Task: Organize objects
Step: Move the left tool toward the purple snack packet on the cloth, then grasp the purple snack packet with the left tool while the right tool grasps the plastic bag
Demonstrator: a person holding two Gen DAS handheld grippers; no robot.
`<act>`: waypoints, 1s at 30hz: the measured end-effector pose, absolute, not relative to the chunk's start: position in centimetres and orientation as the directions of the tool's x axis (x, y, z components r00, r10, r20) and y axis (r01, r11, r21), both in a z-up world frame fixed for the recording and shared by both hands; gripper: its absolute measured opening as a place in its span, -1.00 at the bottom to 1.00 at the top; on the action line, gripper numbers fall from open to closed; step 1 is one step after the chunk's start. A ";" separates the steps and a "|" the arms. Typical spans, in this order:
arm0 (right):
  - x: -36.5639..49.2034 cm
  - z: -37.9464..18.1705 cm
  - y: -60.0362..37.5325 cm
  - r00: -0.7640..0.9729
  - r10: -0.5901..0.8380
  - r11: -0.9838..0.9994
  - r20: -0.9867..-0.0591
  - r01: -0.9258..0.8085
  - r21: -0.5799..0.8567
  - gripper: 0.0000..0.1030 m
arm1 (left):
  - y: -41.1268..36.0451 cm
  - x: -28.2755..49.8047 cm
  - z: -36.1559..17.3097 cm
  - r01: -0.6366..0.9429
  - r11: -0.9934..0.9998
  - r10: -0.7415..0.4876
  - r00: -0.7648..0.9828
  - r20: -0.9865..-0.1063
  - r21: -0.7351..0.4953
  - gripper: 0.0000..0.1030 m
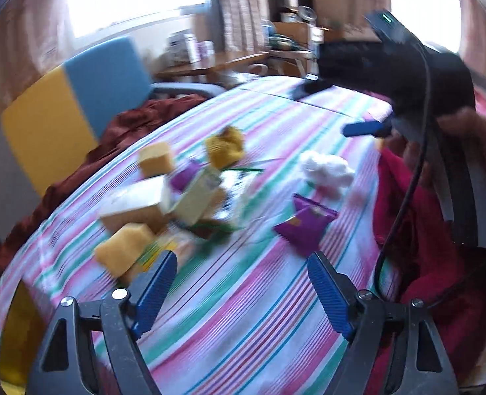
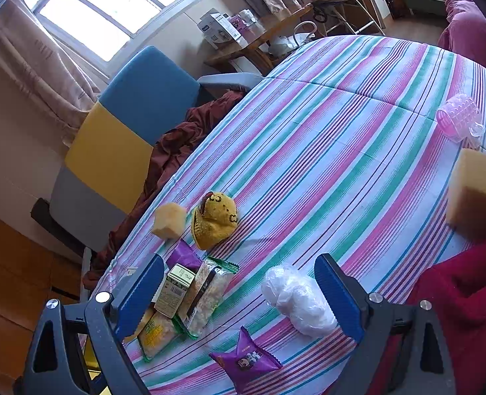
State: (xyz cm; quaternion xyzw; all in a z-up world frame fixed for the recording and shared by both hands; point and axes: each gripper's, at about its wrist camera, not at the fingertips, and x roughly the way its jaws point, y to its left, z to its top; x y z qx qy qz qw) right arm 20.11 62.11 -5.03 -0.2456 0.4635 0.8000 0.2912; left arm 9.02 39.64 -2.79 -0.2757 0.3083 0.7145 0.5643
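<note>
The task's things are lying in a loose cluster near the left edge of the striped tablecloth (image 2: 341, 125). A yellow knitted hat (image 2: 214, 220) is sitting beside a pale sponge (image 2: 168, 220), just apart from it. Nearer the camera, a small green-and-cream carton (image 2: 174, 291) is leaning on clear snack packets (image 2: 206, 296), with a purple wrapper (image 2: 183, 256) tucked behind them. A crumpled white plastic bag (image 2: 295, 299) is resting toward the near edge, and a purple snack packet (image 2: 246, 358) is lying just in front of it. A pink plastic roller (image 2: 458, 120) is sitting well apart, toward the right edge.

The right gripper (image 2: 239, 293) is hovering with its jaws standing wide, nothing between the pads. The left gripper (image 1: 241, 293) is also standing open and holding nothing; its view is blurred.

A red cloth (image 2: 467, 296) is covering the near right corner.
</note>
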 end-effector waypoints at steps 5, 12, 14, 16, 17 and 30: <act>20.0 -5.2 62.1 -0.716 0.226 -0.405 -0.660 -0.685 0.605 0.83 | 44.0 11.4 -4.7 -0.980 -0.003 0.619 -0.158 -0.769 0.199 0.44; 19.9 -5.6 62.5 -0.726 0.204 -0.399 -0.657 -0.675 0.621 0.83 | 47.4 12.0 -6.9 -0.983 0.099 0.584 -0.070 -0.808 0.157 0.43; 19.8 -5.7 62.6 -0.722 0.197 -0.393 -0.663 -0.678 0.622 0.83 | 48.1 12.0 -7.7 -0.982 0.101 0.570 -0.075 -0.818 0.161 0.25; 19.7 -5.8 62.6 -0.724 0.190 -0.393 -0.663 -0.675 0.624 0.83 | 48.6 11.4 -8.7 -0.990 0.078 0.538 -0.060 -0.841 0.121 -0.22; 19.6 -5.9 62.7 -0.722 0.187 -0.392 -0.666 -0.676 0.623 0.83 | 48.4 10.9 -8.9 -0.994 0.055 0.542 -0.050 -0.839 0.095 -0.21; 16.4 -8.5 62.8 -0.527 0.121 -0.415 -0.841 -0.796 0.440 0.83 | 39.5 6.3 -9.1 -0.942 -0.294 0.574 -0.042 -0.818 -0.158 -0.28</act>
